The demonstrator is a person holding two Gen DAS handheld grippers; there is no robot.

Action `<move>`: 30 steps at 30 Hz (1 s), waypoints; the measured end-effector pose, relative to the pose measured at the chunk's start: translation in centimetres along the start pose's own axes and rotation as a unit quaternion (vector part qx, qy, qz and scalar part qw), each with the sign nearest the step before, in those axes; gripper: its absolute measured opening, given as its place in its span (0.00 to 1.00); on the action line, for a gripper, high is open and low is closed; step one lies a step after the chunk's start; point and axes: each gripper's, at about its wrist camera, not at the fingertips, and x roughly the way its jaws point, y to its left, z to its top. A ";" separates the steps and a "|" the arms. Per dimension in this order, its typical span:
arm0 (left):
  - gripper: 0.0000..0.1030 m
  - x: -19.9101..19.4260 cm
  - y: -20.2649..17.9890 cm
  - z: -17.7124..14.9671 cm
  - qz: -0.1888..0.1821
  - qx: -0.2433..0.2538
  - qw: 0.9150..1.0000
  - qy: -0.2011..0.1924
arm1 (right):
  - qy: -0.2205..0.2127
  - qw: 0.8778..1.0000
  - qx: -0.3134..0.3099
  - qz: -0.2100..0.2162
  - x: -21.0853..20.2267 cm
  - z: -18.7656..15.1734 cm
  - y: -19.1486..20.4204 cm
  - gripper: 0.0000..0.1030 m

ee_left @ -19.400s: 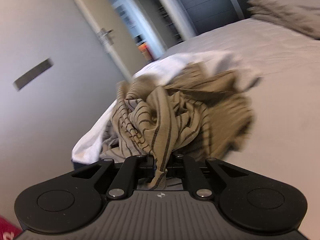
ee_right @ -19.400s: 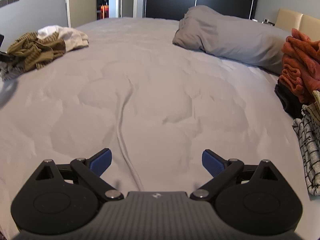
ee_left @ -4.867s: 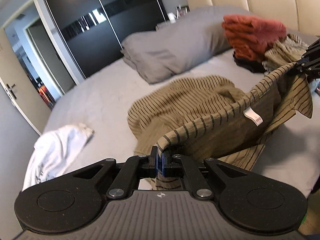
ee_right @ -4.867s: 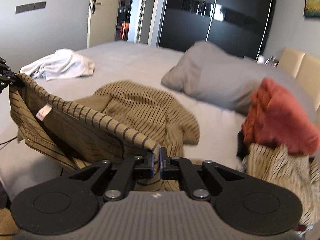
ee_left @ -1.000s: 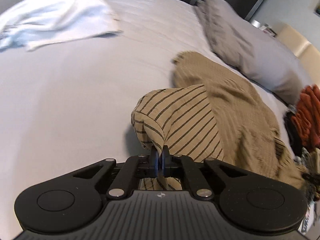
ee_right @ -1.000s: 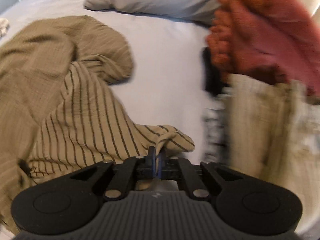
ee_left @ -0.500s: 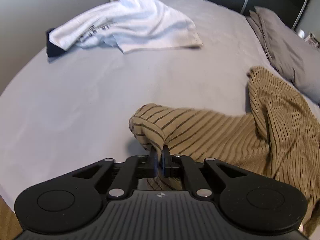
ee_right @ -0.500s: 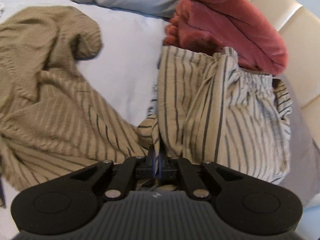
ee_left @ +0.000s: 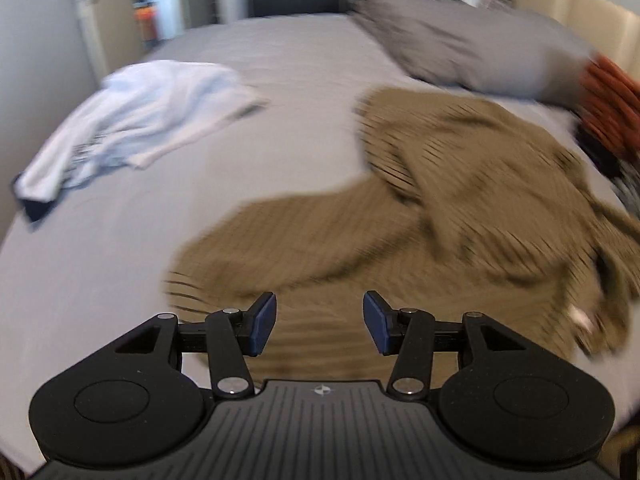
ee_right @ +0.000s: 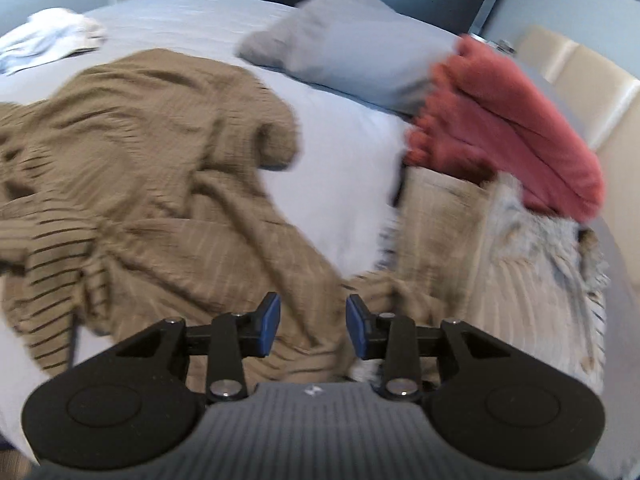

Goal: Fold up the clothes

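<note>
The left gripper [ee_left: 319, 330] stands wide open and holds nothing; the striped tan shirt [ee_left: 460, 208] lies rumpled on the bed [ee_left: 304, 80] just ahead of it, stretching off to its right. The right gripper [ee_right: 313, 330] is likewise parted and empty, over the same shirt's near edge. A red folded blanket [ee_right: 516, 128] and a pale striped garment [ee_right: 516, 280] lie to its right; a white garment [ee_left: 136, 120] lies far left.

Soft even daylight, no glare, shadows faint. Both views smeared by motion blur: striped shirt [ee_left: 460, 208] ahead of left gripper [ee_left: 320, 328] streaked, stripes unreadable; clothes pile [ee_right: 520, 248] right of right gripper [ee_right: 313, 326] smudged. Gripper bodies rendered sharp. Fisheye bending seen at edges, corners vignetted dark.
</note>
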 end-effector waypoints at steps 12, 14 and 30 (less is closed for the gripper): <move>0.45 2.1 -8.3 -6.5 -0.096 0.272 0.957 0.019 | 0.012 0.982 -0.157 0.107 1.8 -1.5 8.7 0.37; 0.45 2.4 -8.9 -7.1 -0.106 0.300 0.948 0.022 | 0.017 0.980 -0.166 0.111 2.0 -1.7 9.1 0.37; 0.23 7.1 -10.5 -7.9 -0.164 0.349 0.919 0.084 | 0.046 0.962 -0.227 0.145 4.7 -2.2 10.1 0.40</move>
